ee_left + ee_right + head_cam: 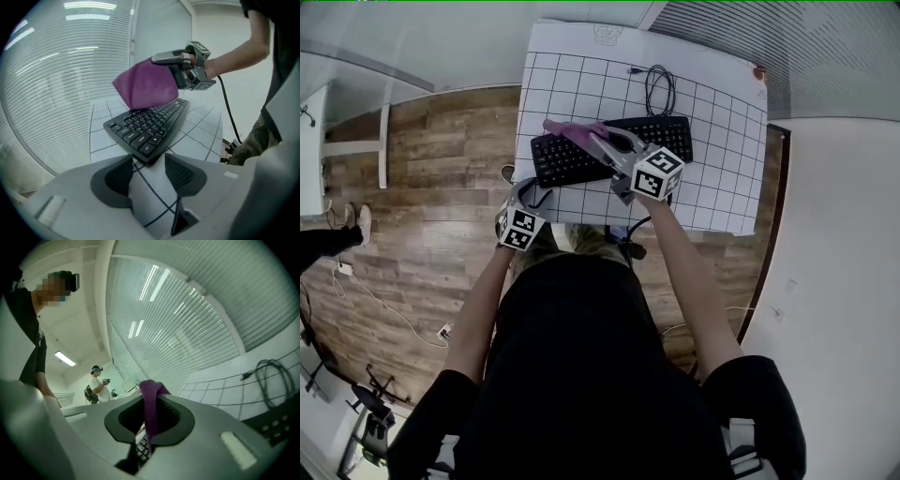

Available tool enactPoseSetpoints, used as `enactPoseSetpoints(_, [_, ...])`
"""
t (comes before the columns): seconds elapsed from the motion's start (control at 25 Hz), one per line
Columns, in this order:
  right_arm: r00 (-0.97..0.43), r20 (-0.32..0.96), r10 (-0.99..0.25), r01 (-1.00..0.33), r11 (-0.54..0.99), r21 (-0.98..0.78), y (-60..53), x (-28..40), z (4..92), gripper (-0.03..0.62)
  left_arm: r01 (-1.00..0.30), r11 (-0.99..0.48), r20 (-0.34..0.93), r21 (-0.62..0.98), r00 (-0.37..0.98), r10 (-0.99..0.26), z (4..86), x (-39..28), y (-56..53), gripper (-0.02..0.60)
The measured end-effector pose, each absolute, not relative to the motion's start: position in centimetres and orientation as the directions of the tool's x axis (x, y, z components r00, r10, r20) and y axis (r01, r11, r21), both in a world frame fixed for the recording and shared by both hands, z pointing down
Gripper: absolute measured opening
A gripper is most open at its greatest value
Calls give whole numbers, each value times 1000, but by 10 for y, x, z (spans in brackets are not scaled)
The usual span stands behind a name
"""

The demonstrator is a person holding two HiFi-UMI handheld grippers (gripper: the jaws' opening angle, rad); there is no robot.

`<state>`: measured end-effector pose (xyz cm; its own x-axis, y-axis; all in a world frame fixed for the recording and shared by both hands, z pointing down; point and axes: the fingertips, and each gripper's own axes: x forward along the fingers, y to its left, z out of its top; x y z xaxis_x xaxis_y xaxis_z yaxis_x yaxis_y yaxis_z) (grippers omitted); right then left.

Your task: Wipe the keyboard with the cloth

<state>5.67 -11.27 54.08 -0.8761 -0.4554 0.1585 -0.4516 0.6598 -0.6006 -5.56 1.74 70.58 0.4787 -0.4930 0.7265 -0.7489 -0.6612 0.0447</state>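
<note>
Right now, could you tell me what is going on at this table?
A person holds a gripper in each hand. The right gripper has its jaws shut on a purple cloth, held over the black computer keyboard on the white gridded table. The left gripper hangs open and empty near the table's front edge.

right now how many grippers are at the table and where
2. The right gripper is over the keyboard, jaws shut on the purple cloth. The left gripper is at the table's near left corner, jaws apart and empty. No others show.
</note>
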Motion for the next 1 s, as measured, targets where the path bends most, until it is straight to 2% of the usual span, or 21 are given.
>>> enactPoseSetpoints(0.36, [-665, 201, -719, -707, 520, -480, -132, 240, 509, 43, -751, -659, 731, 49, 477, -489, 706, -58, 16, 198])
enactPoseSetpoints(0.6, [-487, 245, -838, -856, 403, -324, -142, 345, 489, 43, -749, -661, 725, 56, 486, -488, 704, -56, 14, 199])
enactPoseSetpoints(0.76, [-406, 358, -841, -913, 355, -203, -145, 372, 511, 43, -751, -658, 731, 53, 478, -487, 702, -57, 14, 198])
enactPoseSetpoints(1.0, [-378, 513, -771, -926, 300, -231, -135, 357, 599, 43, -751, -657, 733, 61, 481, -482, 703, -56, 14, 198])
